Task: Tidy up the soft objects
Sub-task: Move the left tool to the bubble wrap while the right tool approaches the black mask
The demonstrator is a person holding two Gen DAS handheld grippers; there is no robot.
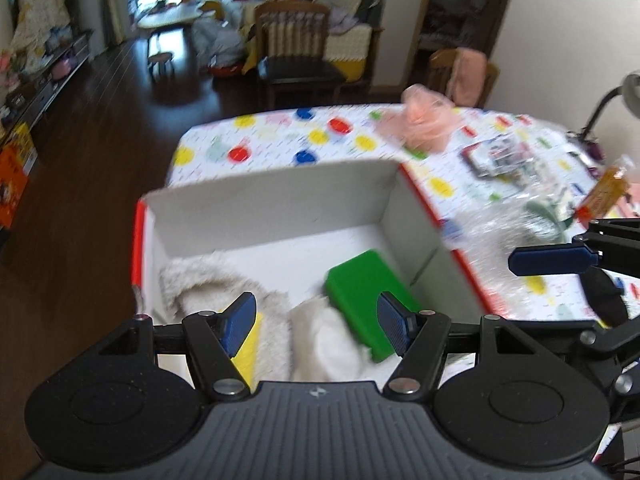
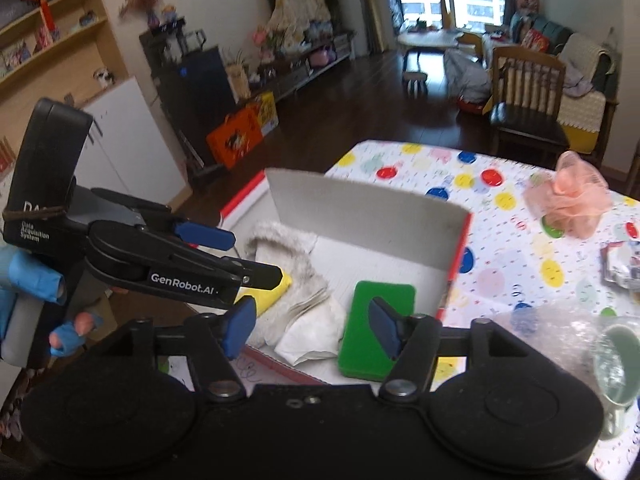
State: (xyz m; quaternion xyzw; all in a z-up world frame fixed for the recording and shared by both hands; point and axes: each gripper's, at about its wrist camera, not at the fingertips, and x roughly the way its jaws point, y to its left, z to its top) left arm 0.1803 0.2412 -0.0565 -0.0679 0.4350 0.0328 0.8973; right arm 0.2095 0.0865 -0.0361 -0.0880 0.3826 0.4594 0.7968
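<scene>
A white cardboard box with red outer sides stands on the polka-dot table. Inside lie a fluffy cream fabric piece, a white cloth, a green sponge and a yellow sponge. My left gripper is open and empty just above the box's near side. My right gripper is open and empty over the box's near edge, above the green sponge and white cloth. A pink mesh bath pouf sits on the table beyond the box; it also shows in the right wrist view.
Bubble wrap and a green mug lie right of the box, with a plastic packet and an orange packet further back. A wooden chair stands past the table's far edge. The left gripper's body shows at the left.
</scene>
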